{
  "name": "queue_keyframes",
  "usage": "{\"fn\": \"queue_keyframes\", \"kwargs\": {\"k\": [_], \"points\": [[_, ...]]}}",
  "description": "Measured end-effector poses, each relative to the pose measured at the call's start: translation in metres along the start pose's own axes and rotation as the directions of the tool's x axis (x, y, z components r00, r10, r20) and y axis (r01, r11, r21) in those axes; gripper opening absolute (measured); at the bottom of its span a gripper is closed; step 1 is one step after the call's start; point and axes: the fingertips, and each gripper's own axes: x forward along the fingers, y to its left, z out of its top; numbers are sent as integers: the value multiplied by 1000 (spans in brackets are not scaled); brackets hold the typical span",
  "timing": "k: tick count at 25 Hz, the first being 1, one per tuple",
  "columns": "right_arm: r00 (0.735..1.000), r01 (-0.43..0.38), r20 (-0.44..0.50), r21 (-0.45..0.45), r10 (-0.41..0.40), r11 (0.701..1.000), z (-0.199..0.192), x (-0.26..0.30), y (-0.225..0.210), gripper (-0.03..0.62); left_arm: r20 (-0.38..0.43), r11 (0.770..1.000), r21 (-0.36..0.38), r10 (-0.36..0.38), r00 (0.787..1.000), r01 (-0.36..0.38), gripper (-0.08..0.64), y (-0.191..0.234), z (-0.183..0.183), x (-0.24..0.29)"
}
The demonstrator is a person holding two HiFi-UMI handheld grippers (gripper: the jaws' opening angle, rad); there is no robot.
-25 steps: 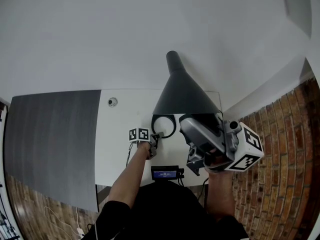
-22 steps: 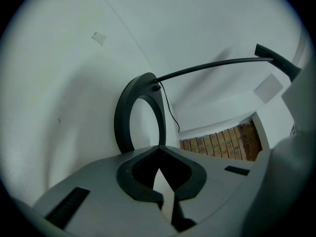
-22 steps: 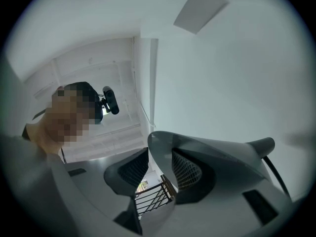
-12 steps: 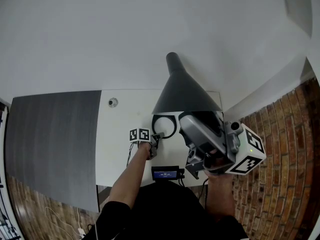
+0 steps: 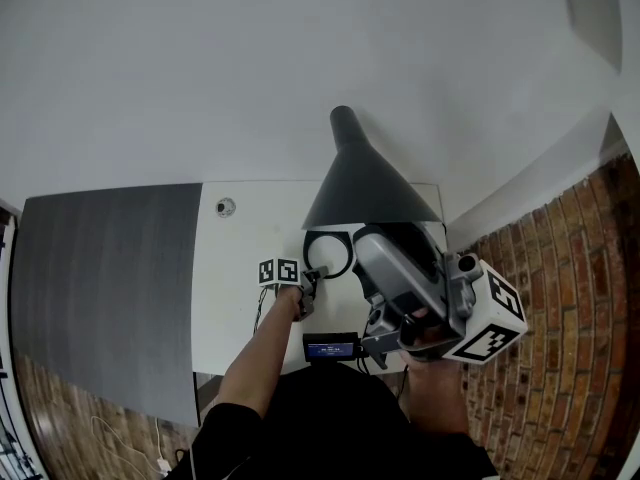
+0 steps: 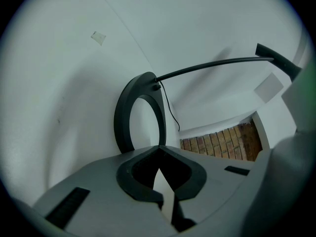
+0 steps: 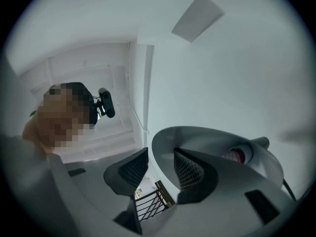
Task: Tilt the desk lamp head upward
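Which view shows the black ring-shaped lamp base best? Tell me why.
Left gripper view: the black ring-shaped lamp base is close and nearly whole. Head view: small, partly under the dark grey cone lampshade. Right gripper view: none of it.

The right gripper (image 7: 161,157) is clamped on the rim of the lamp head (image 7: 217,139), one pad outside it and the other inside. A reddish bulb (image 7: 238,155) shows deep within. A person wearing a small black camera (image 7: 105,102) is at the upper left.

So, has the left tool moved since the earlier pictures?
No. The left tool stays at the same spot, at the edge of the lamp's ring base on the white table.
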Motion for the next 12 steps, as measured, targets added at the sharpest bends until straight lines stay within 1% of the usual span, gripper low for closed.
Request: {"fn": "queue_keyframes", "kwargs": {"k": [6,12], "points": [[1000,17,12,46,-17,999,6,3,0,156,2,1000,-1,0,1000,0,9,-1,0,0],[999,10,29,60,-12,998,13,9,-1,156,4,1000,-1,3,1000,-3,9,-1,0,0]]}}
